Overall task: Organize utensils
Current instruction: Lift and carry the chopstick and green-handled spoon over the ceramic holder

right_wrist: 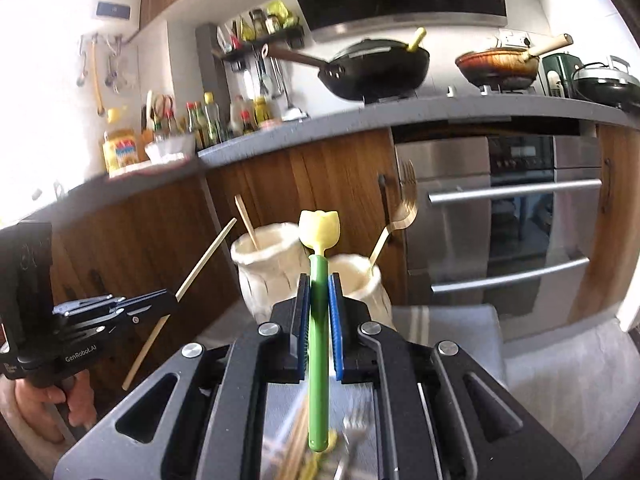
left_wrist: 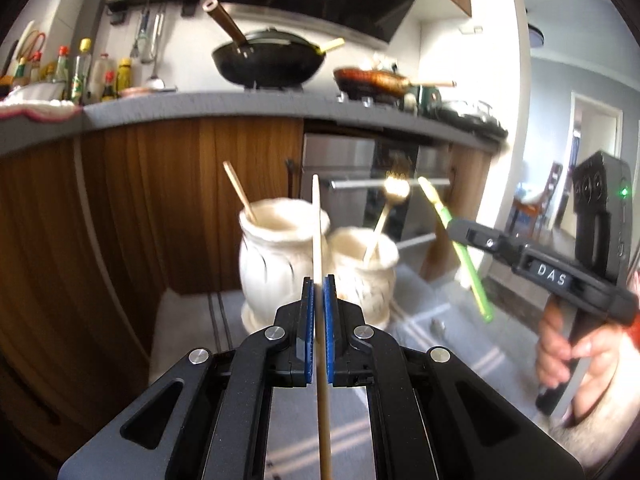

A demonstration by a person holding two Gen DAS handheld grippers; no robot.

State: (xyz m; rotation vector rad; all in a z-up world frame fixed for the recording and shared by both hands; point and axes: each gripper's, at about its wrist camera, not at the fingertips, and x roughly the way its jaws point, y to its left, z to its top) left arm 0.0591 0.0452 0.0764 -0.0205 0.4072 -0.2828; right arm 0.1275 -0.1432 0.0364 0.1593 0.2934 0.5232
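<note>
My left gripper [left_wrist: 319, 292] is shut on a thin wooden chopstick [left_wrist: 317, 224] that stands nearly upright between its blue pads. Beyond it are two cream ceramic jars. The left jar [left_wrist: 268, 276] holds another chopstick [left_wrist: 239, 190], and the right jar [left_wrist: 368, 280] holds a gold fork [left_wrist: 386, 216]. My right gripper [right_wrist: 318, 292] is shut on the green handle of a yellow-headed utensil [right_wrist: 319, 320], raised in front of the same jars [right_wrist: 264, 276]. Each gripper also shows in the other view: the right gripper [left_wrist: 452, 224] and the left gripper [right_wrist: 172, 294]. Several blurred loose utensils [right_wrist: 296, 444] lie below the right gripper.
The jars stand on a grey striped cloth [right_wrist: 460, 320]. Behind them are wooden cabinets [left_wrist: 140, 200] and a steel oven [right_wrist: 512, 220]. The counter [left_wrist: 200, 108] above carries a black wok [left_wrist: 268, 60], a frying pan [left_wrist: 372, 78] and bottles. A person's hand [left_wrist: 568, 356] grips the right handle.
</note>
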